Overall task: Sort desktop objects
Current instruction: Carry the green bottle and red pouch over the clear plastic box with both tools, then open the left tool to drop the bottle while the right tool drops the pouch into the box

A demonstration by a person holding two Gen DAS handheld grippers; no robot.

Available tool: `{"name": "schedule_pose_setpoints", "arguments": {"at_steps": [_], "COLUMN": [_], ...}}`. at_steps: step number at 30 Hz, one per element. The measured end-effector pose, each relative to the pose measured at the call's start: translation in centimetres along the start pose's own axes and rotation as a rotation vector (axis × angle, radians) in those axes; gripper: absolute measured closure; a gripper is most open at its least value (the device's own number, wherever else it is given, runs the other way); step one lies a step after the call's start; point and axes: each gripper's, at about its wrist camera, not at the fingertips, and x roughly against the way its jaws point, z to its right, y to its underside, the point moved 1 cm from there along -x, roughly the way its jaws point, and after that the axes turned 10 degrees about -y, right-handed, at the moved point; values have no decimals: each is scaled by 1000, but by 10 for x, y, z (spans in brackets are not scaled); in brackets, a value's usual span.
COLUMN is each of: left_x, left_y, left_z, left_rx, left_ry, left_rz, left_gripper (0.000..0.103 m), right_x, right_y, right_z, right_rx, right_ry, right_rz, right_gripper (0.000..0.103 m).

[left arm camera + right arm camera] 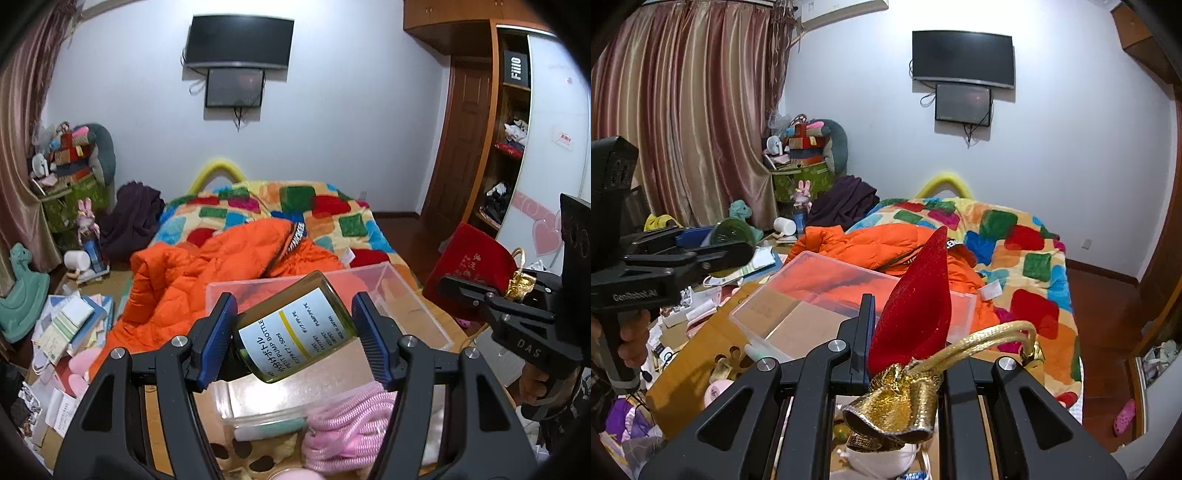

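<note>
olive-green pump bottle (293, 326), white japanese label, tilted in jaws.

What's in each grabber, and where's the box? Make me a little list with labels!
left gripper: shut on a tilted green pump bottle, white label facing the camera
right gripper: shut on a red pouch with gold trim and gold cord
clear box: ahead of both grippers, lid off; looks empty
pink rope: coiled below the left gripper
behind the box: orange jacket on a patchwork blanket
</note>
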Motion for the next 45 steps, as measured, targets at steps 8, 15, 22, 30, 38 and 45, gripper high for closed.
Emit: {"name": "schedule_pose_setpoints", "arguments": {"at_steps": [8,15,22,30,38,45], "left_x": [-42,-68,-86,-96,-93,-90], "left_y": [5,10,12,18,20,20], "left_z": [15,24,30,40,49,47], "left_rx": [-29,-57,-99,-162,-233,-216], "left_ry": [6,22,8,-32,-57,-63], "left_rz": [-100,-171,-218,-231,-192,-191], "left_gripper": [39,39,39,39,39,39], "right_x": [-41,-76,-97,-114,-124,-120], "right_y": [8,19,21,22,28,29], "right_z": [15,22,23,15,12,9], "right_rx": [-22,-49,-51,38,93,105], "right_ry": [-32,-63,-72,-45,-14,5], "right_rz": [-89,-167,-235,-332,-392,-395], "right_gripper": [92,93,93,93,93,91]}}
